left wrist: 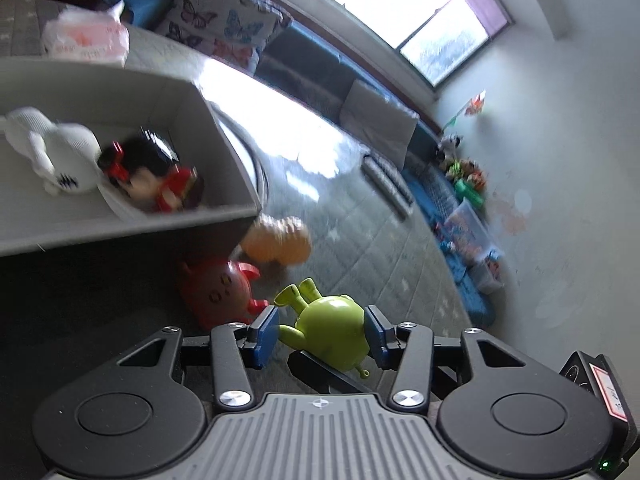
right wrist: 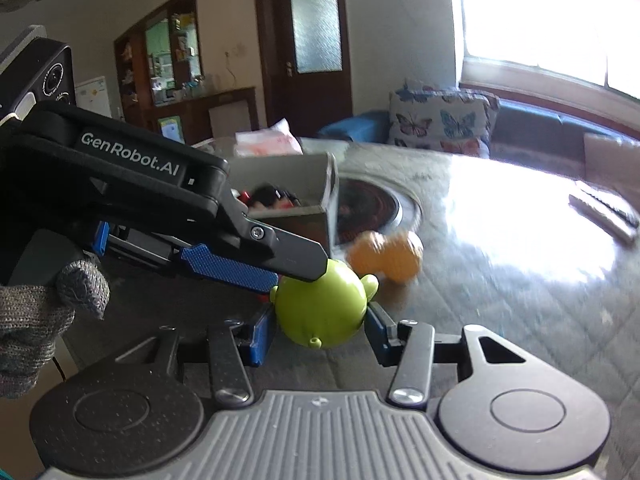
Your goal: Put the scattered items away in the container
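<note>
A green round toy figure [left wrist: 332, 330] lies on the grey quilted surface between the blue pads of my left gripper [left wrist: 322, 334]; the pads sit close beside it, and contact is unclear. In the right wrist view the same green toy [right wrist: 320, 312] sits between the pads of my right gripper [right wrist: 318, 330], with the left gripper's finger [right wrist: 240, 268] over it. A red devil toy [left wrist: 222, 292] and an orange ridged toy [left wrist: 280, 242] lie nearby. The grey box [left wrist: 224, 140] holds a white plush [left wrist: 52, 152] and a red-black block figure [left wrist: 156, 172].
A glossy round table area with a dark ring [right wrist: 372, 204] lies beyond the box. A remote [left wrist: 386, 184] rests further out. A butterfly cushion [right wrist: 440, 124] and sofa stand behind. A pink-white bag [left wrist: 86, 38] sits beyond the box.
</note>
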`<state>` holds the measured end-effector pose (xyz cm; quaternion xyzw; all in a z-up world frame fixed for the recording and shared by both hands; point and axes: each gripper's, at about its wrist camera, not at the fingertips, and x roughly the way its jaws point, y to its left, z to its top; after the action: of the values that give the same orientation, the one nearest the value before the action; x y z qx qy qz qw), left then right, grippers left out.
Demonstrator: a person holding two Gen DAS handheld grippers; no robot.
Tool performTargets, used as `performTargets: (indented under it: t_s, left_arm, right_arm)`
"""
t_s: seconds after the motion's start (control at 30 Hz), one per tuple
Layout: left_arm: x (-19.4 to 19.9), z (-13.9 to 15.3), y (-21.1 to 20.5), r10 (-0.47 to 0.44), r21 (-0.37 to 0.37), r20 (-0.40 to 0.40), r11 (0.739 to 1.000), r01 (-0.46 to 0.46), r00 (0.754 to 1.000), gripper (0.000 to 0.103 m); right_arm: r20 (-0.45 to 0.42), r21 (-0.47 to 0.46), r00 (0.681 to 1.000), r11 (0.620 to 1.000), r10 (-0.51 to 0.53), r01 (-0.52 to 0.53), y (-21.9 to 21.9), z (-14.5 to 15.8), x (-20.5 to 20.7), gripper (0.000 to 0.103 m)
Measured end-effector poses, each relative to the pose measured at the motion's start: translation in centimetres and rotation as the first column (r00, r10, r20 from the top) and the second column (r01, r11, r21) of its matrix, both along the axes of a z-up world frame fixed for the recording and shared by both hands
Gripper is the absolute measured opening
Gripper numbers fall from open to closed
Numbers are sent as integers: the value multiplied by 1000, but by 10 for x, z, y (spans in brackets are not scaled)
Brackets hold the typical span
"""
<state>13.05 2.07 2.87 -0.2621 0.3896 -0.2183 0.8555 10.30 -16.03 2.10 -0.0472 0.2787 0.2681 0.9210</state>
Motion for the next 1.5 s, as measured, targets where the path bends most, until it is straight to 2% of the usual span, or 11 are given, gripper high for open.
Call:
performTargets:
  t_s: [0.23,0.43,0.63,0.87,0.93,1.07,1.2,1.33,1.5]
  left_arm:
    - [1,23,41,101,-13,64,995,-101,993,50]
    - [10,30,85,199,-17,71,980,-198,978,50]
    - [27,20,125,278,-16,21,960,-278,960,48]
    - [39,0,154,334,6,-51,943,-334,941,47]
    - [41,-3,158,332,17,-66,943,-331,941,46]
    - [44,-7,163,362,86,-74,931,-355,929,46]
    - [49,-15,169,382,111,-108,922,-371,918,46]
    - [53,-18,170,396,140,-106,914,-380,912,45]
    - [54,-22,168,396,139,-106,914,-381,912,45]
  right_arm:
    - [67,-1,993,996,94,-94,38,23,17,49]
    - [76,-4,979,982,190,-190,85,36,43,49]
    - [-3,4,964,964,265,-265,128,32,76,49]
    - [-112,11,938,945,327,-328,157,13,100,49]
    - [-133,27,924,933,359,-359,163,10,103,48]
    - [-185,27,906,923,381,-383,182,2,112,48]
    - [-220,2,892,914,396,-405,195,-8,121,48]
    - [-259,-1,880,911,399,-413,206,-14,132,49]
    - [-262,-25,886,915,382,-402,210,-18,134,50]
